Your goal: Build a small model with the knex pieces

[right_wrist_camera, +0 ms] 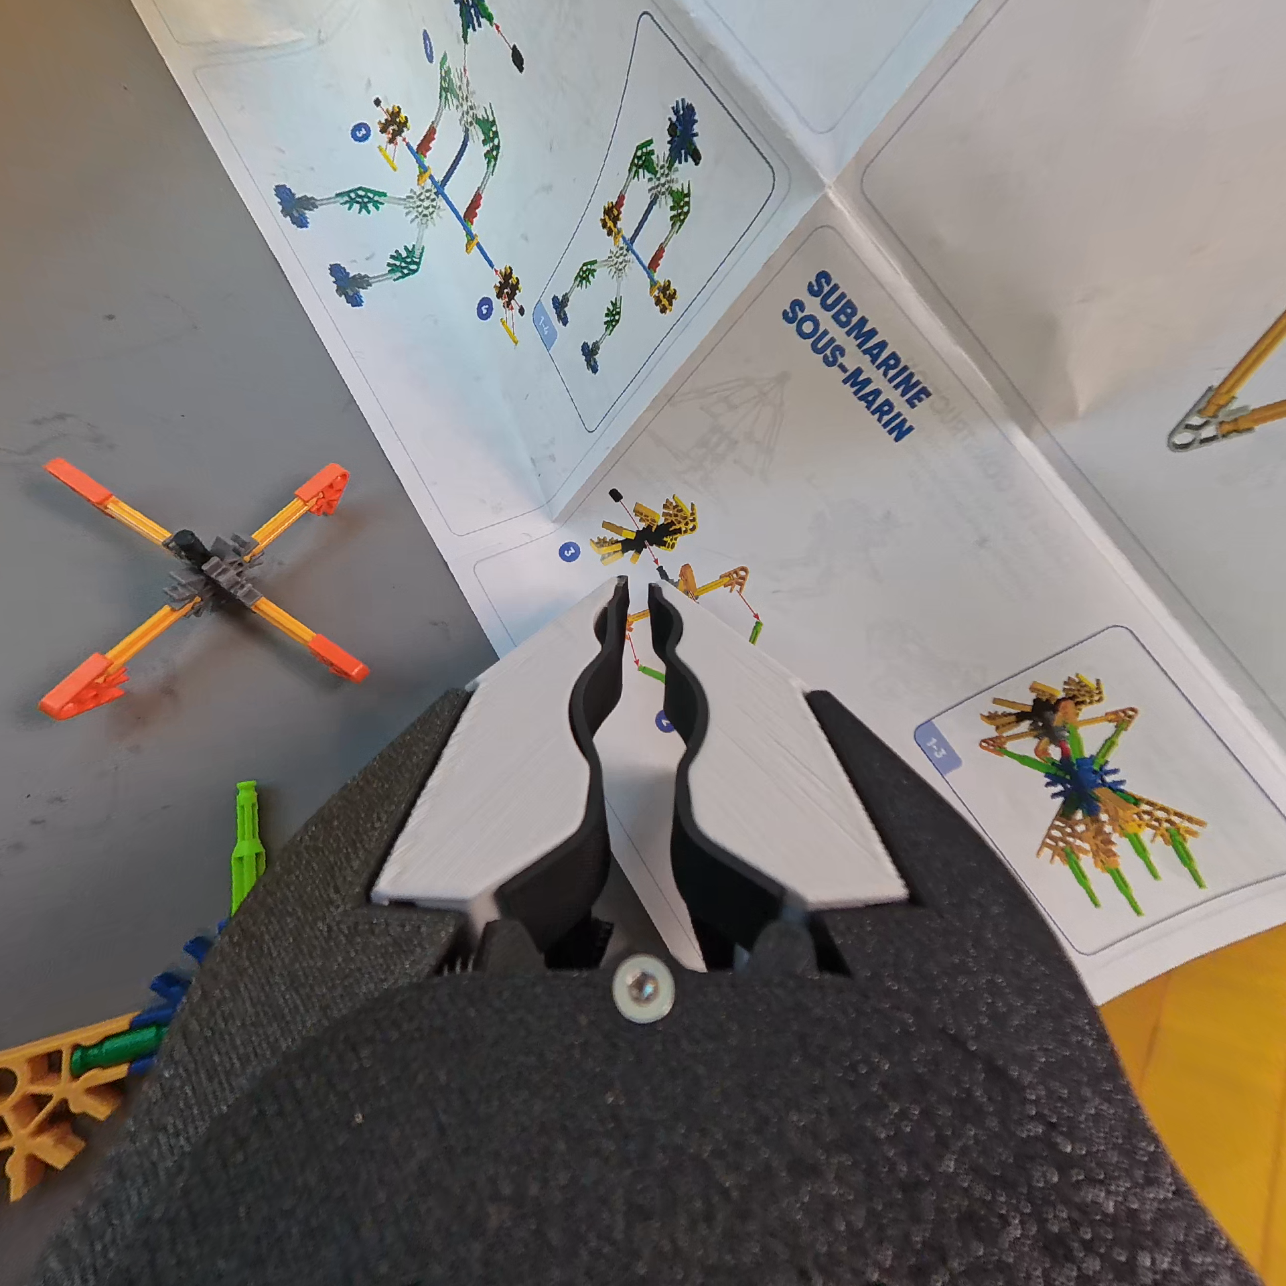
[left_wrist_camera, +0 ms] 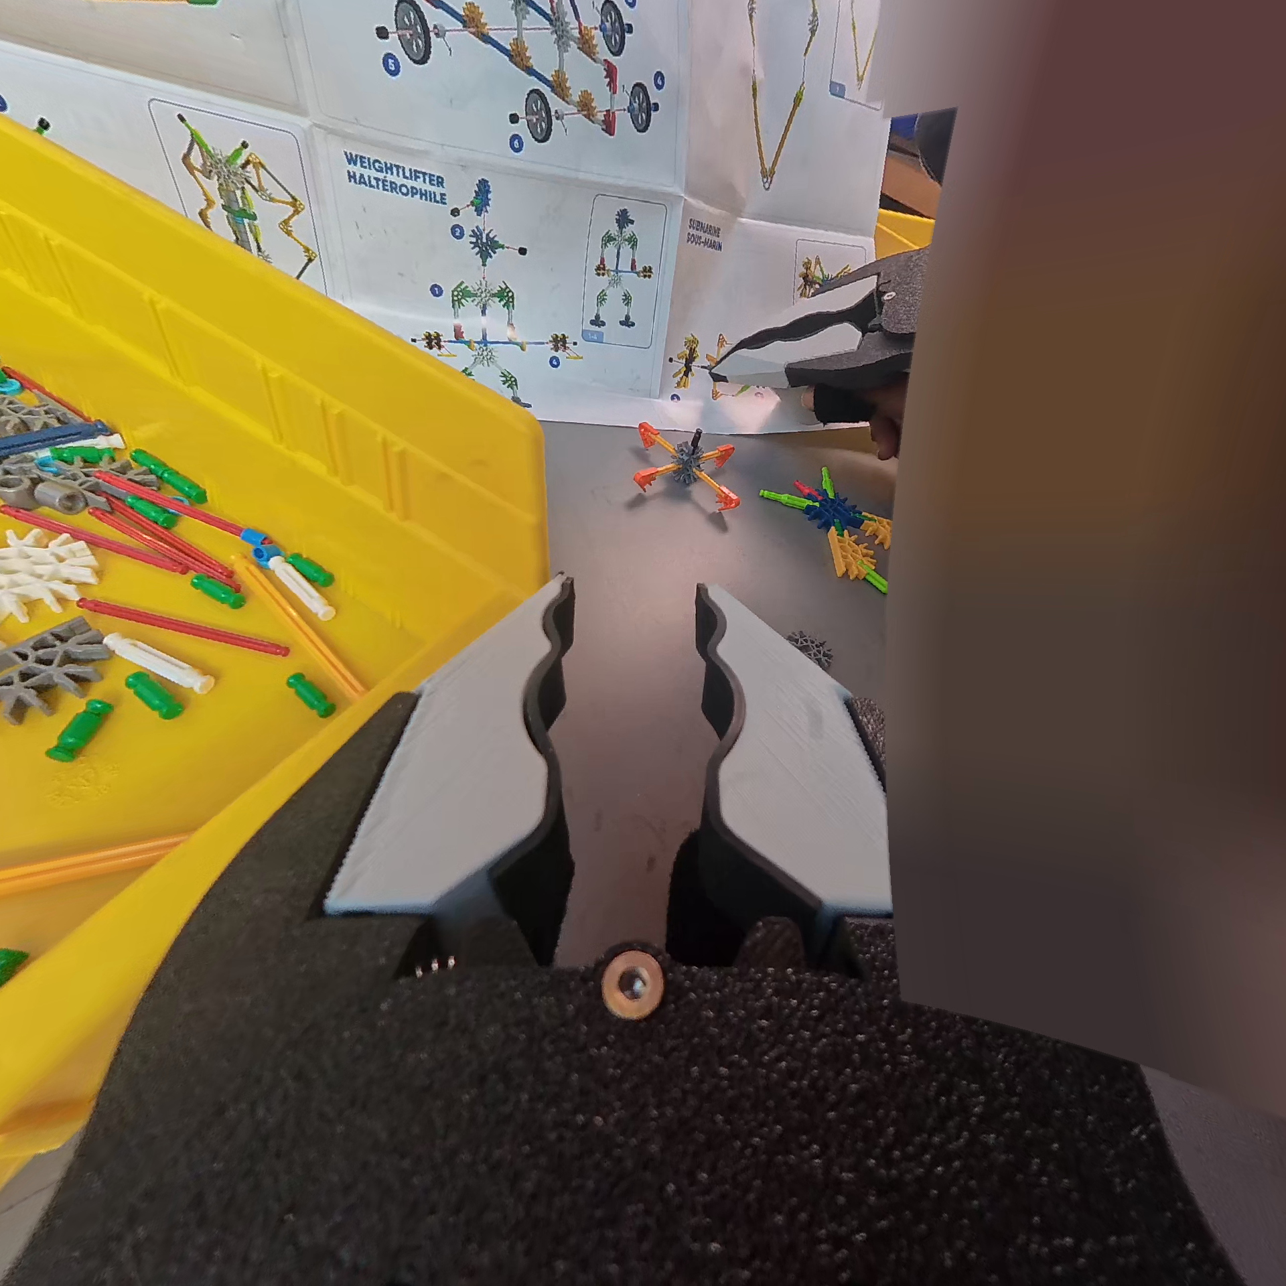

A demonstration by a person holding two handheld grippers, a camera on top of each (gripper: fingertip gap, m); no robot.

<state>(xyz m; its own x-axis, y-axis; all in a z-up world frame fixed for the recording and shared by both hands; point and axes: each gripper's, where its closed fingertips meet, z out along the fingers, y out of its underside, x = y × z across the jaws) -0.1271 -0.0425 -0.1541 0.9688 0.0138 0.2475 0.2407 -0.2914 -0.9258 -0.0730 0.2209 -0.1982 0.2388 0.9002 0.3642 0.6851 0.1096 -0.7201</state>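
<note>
My left gripper (left_wrist_camera: 633, 590) is open and empty, low over the grey table (left_wrist_camera: 626, 696), just right of a yellow bin (left_wrist_camera: 390, 445). My right gripper (right_wrist_camera: 637, 588) is shut with only a thin slit between its tips and holds nothing. Its tips hover over a printed instruction sheet (right_wrist_camera: 905, 522). It also shows far off in the left wrist view (left_wrist_camera: 720, 372). A cross of yellow rods with orange end clips and a grey hub (right_wrist_camera: 209, 570) lies left of the right gripper, also seen ahead in the left wrist view (left_wrist_camera: 685, 465).
The bin holds loose red, orange, green and white rods (left_wrist_camera: 181, 626) and grey and white connectors. A blue, yellow and green assembly (left_wrist_camera: 835, 518) lies by the right gripper (right_wrist_camera: 62, 1085). A small grey connector (left_wrist_camera: 811, 647) lies on the table. A yellow surface (right_wrist_camera: 1218, 1085) borders the sheet. The grippers' ends are close to 30 cm from one another.
</note>
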